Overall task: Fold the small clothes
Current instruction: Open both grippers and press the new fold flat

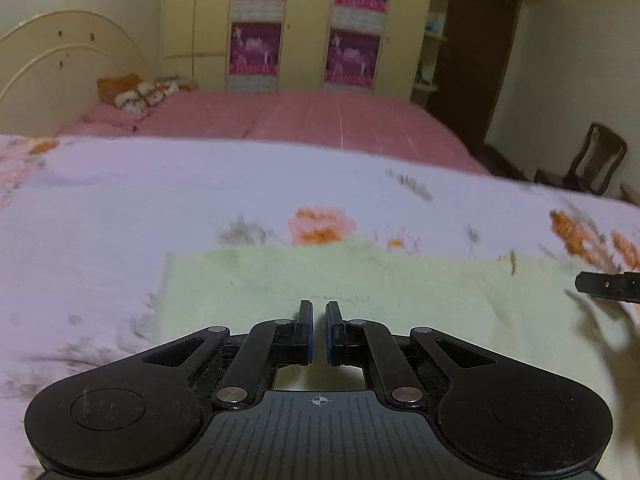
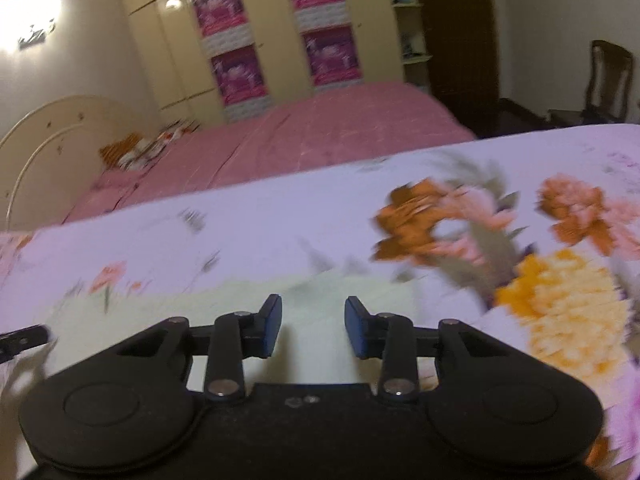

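- Lying flat on the floral sheet (image 1: 100, 200): a pale green cloth (image 1: 400, 292), spread out near the sheet's near edge, its far edge straight and its far-left corner squared off.
- Hovering over the near middle of the cloth: left gripper (image 1: 318, 322), jaws nearly closed with only a thin slit between the pads, pinching nothing visible.
- Hovering over the right part of the cloth, close to its far-right corner: right gripper (image 2: 314, 326), jaws released and standing well apart, nothing between them.
- Poking in at the edge of each view: the tip of the other gripper, so both working side by side over the same cloth.
- Showing motion blur in both views, stronger on the right; direction of travel not readable.
- Judging progress: cannot tell whether the cloth is a single layer or already doubled once; no thick stacked edge showing, so probably early, or between folds.
- Remaining, by that reading: gripping an edge or two corners, carrying them across, laying them down aligned, then repeating until compact.
- Sitting beyond the sheet's far edge, well apart from the work: a pink bed (image 1: 320, 120), a wardrobe (image 1: 304, 24) and a chair (image 1: 596, 160).
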Demonstrator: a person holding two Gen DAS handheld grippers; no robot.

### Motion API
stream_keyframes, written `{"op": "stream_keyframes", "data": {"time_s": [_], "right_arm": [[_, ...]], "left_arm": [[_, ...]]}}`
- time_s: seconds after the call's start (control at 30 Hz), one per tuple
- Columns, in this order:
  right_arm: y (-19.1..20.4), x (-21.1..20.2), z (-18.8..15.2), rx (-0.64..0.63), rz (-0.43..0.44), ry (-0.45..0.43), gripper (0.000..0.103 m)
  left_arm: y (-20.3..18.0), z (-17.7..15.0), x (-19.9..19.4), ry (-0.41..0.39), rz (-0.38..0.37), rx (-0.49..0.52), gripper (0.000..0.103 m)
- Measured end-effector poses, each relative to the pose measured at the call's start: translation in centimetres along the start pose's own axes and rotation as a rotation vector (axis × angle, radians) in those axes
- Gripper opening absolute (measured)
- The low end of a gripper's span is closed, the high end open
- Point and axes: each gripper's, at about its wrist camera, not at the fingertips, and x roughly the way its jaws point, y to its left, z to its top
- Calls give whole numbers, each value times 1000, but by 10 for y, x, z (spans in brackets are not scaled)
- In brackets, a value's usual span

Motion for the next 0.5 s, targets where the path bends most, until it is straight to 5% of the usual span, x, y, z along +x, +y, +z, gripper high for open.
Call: {"op": "stream_keyframes", "data": {"time_s": [0.37, 0.5], "right_arm": [[13, 28, -2, -153, -157, 10, 31], [19, 10, -3, -110, -86, 1, 35]], "left_arm": [[7, 7, 18, -28, 106, -24, 4], [3, 4, -6, -31, 74, -18, 4]]}}
